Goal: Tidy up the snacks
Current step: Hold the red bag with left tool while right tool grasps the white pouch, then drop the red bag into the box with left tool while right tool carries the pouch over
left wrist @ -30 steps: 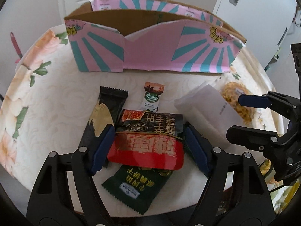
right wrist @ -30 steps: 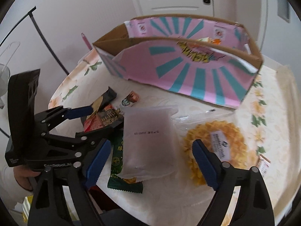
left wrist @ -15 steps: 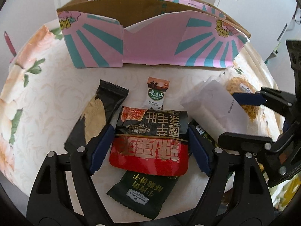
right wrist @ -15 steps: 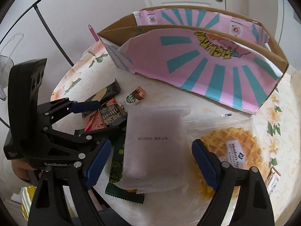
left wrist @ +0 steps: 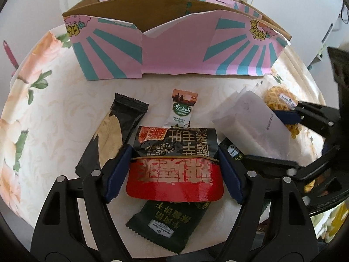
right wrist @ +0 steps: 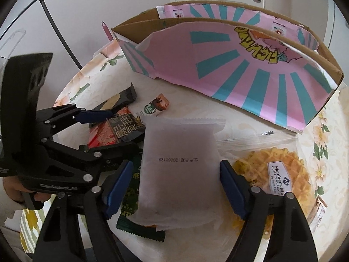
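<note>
A red and black snack packet [left wrist: 174, 170] lies on the floral tablecloth. My left gripper [left wrist: 174, 172] straddles it, both blue pads pressed against its sides. A white translucent packet [right wrist: 178, 170] lies flat between the fingers of my right gripper [right wrist: 176, 183], whose jaws are closing. The pads stand just off its edges, with a sliver of green wrapper showing at the left one. The pink and teal cardboard box [left wrist: 174, 65] stands open-topped at the back of the table. The right wrist view shows the left gripper [right wrist: 113, 131] on its packet.
A dark green packet [left wrist: 170, 224] lies partly under the red one. A black and gold bar [left wrist: 113, 135] and a small white sachet [left wrist: 182, 111] lie beside it. A clear bag of waffles [right wrist: 272, 174] sits right of the white packet. The table's edge [left wrist: 65, 218] runs close below.
My right gripper's jaws have narrowed around the white packet and it has sunk slightly toward it. My left gripper has edged forward over the red and black packet.
</note>
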Action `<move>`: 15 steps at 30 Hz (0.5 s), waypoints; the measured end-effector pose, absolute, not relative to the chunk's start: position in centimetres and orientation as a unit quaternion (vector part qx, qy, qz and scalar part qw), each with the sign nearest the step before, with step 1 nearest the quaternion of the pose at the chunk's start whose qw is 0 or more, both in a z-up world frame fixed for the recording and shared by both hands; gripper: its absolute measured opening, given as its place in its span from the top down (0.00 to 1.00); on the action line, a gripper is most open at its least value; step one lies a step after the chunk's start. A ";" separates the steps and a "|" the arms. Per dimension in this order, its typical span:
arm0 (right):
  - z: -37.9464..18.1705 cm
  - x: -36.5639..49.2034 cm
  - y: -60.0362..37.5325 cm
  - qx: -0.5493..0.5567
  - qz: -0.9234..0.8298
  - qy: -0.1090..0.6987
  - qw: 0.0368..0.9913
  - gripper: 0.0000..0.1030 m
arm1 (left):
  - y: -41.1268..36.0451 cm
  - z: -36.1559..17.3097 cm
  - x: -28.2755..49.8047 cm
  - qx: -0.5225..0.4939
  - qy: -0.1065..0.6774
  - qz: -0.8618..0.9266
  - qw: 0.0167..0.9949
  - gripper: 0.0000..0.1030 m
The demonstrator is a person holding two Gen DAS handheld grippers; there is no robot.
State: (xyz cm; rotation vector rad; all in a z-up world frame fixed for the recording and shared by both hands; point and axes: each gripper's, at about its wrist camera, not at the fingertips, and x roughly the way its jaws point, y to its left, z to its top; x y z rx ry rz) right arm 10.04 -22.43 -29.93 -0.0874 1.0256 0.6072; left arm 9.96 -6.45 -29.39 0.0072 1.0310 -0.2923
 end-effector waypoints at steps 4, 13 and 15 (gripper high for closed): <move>-30.4 10.1 -22.1 -0.053 0.280 0.480 0.830 0.30 | -6.0 -29.0 9.6 -0.002 0.489 -0.131 0.862 0.27; -29.7 10.2 -22.5 -0.056 0.264 0.472 0.839 0.44 | -6.0 -27.1 9.0 -0.004 0.471 -0.126 0.873 0.27; -29.1 10.1 -23.4 -0.046 0.264 0.473 0.840 0.44 | -5.9 -26.3 8.9 -0.006 0.467 -0.123 0.876 0.27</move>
